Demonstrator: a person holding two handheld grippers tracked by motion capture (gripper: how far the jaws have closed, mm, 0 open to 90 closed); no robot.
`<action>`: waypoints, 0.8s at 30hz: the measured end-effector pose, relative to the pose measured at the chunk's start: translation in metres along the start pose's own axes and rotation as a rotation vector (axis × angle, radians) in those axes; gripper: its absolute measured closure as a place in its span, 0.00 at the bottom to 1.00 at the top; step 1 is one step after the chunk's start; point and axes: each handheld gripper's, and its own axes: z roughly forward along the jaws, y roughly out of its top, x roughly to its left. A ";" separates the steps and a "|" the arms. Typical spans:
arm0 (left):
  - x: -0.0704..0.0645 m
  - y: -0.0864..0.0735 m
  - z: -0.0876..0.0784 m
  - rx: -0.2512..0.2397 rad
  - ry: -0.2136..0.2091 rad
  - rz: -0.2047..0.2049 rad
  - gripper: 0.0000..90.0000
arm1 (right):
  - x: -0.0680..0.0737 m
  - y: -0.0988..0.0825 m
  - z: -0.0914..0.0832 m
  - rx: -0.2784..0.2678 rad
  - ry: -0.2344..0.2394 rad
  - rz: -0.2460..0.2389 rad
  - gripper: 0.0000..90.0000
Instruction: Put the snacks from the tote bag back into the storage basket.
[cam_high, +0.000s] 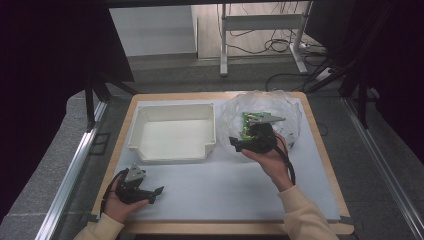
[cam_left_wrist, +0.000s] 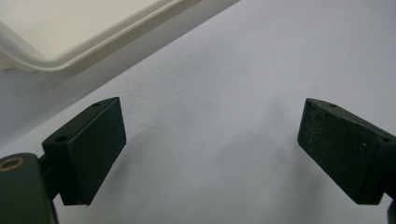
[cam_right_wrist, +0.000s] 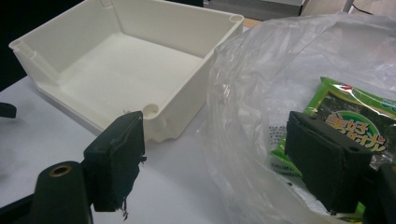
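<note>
A crumpled clear plastic bag (cam_high: 272, 107) lies at the table's back right, with a green snack packet (cam_high: 246, 126) inside it. Up close, the packet (cam_right_wrist: 357, 122) shows printed characters under the film of the bag (cam_right_wrist: 261, 93). My right gripper (cam_high: 239, 145) is at the bag's near left side and stands open (cam_right_wrist: 219, 163). The bag's edge runs between its jaws, and its right jaw is in front of the packet. My left gripper (cam_high: 156, 195) rests low at the front left, open (cam_left_wrist: 210, 149) over bare table surface, nothing between its jaws.
An empty white plastic bin (cam_high: 172, 132) sits at the back left, right beside the bag; its corner (cam_left_wrist: 56, 42) is near my left gripper, and its wall (cam_right_wrist: 187, 93) is close to my right one. The white mat (cam_high: 215, 190) covers the wooden-edged table.
</note>
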 end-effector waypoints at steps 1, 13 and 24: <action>0.000 0.000 0.000 -0.002 0.000 0.000 0.09 | -0.001 0.001 0.000 0.000 -0.002 0.004 0.23; 0.000 0.000 0.000 -0.002 0.001 -0.007 0.09 | -0.022 0.008 0.003 -0.005 -0.021 0.041 0.25; 0.002 -0.001 -0.002 -0.004 -0.005 -0.002 0.09 | -0.037 0.024 0.012 0.002 -0.026 0.080 0.26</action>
